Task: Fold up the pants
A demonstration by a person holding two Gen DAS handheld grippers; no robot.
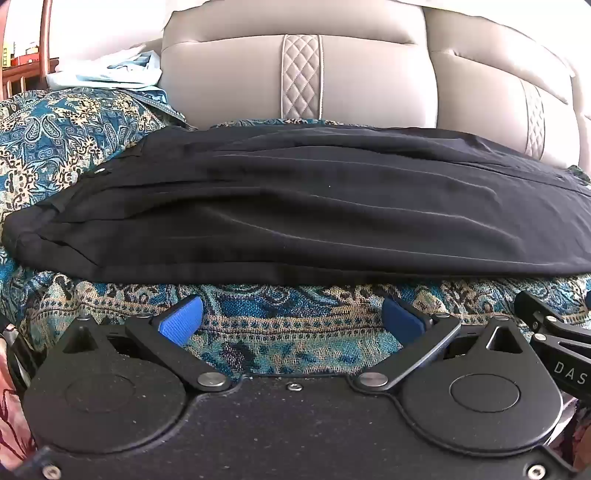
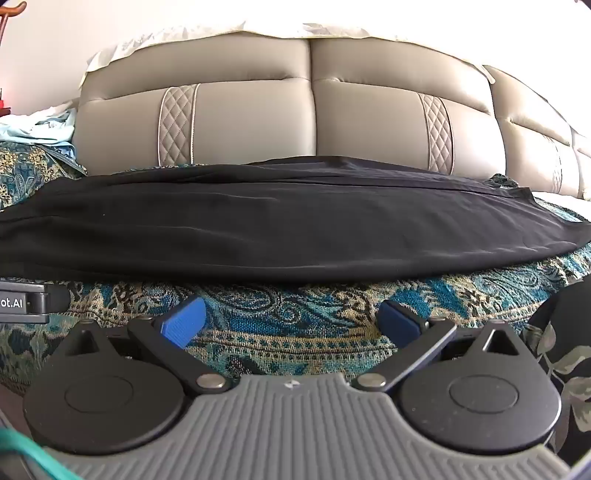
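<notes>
In the left wrist view, the left gripper is spread wide and empty over a woven paisley cover, with the smooth black pants lying as a long creased band just ahead, before a padded beige headboard. In the right wrist view, the right gripper also gapes empty above the cover, just short of the pants, whose limp, rounded edge runs across in front of the ribbed blue pads.

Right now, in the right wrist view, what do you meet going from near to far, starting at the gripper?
right gripper, open → paisley blanket → black pants lying flat → beige leather sofa backrest → white cloth over its top.
</notes>
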